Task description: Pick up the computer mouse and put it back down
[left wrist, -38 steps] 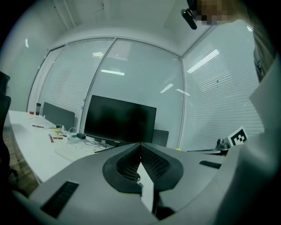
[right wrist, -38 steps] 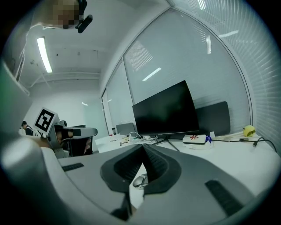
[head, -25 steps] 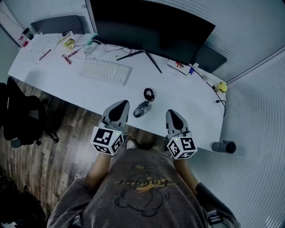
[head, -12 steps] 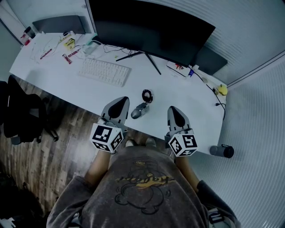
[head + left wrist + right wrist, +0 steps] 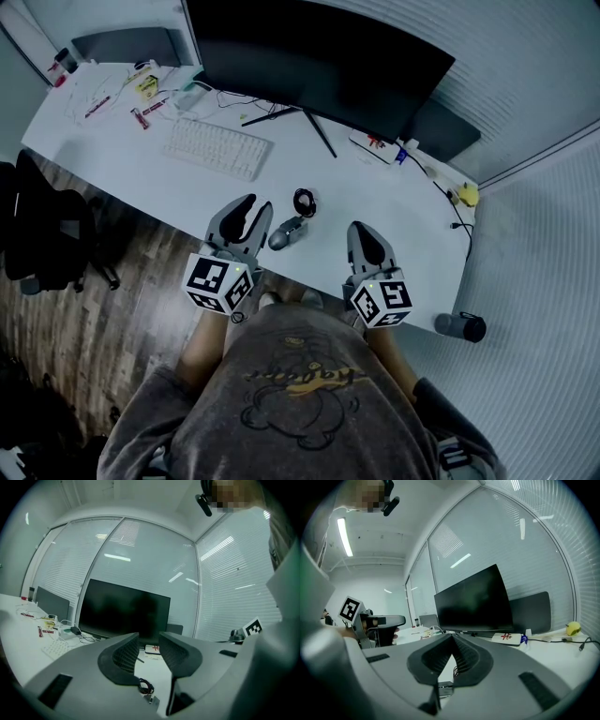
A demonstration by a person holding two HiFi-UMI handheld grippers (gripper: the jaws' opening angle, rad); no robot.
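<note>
Only a sliver of the small grey computer mouse (image 5: 287,232) shows beneath the jaws in either gripper view. It lies near the front edge of the white desk (image 5: 375,197), just beside the left gripper (image 5: 248,204), whose jaws have just been opening and stand apart around nothing. The right gripper (image 5: 358,231), further off, is pressed together and empty. The red print on the flat white box (image 5: 373,143) is too small to read.

Head camera looking steeply down at desk (image 5: 375,202); left gripper (image 5: 247,202), right gripper (image 5: 360,228) cameras looking low across it, sharing monitor (image 5: 319,56).
</note>
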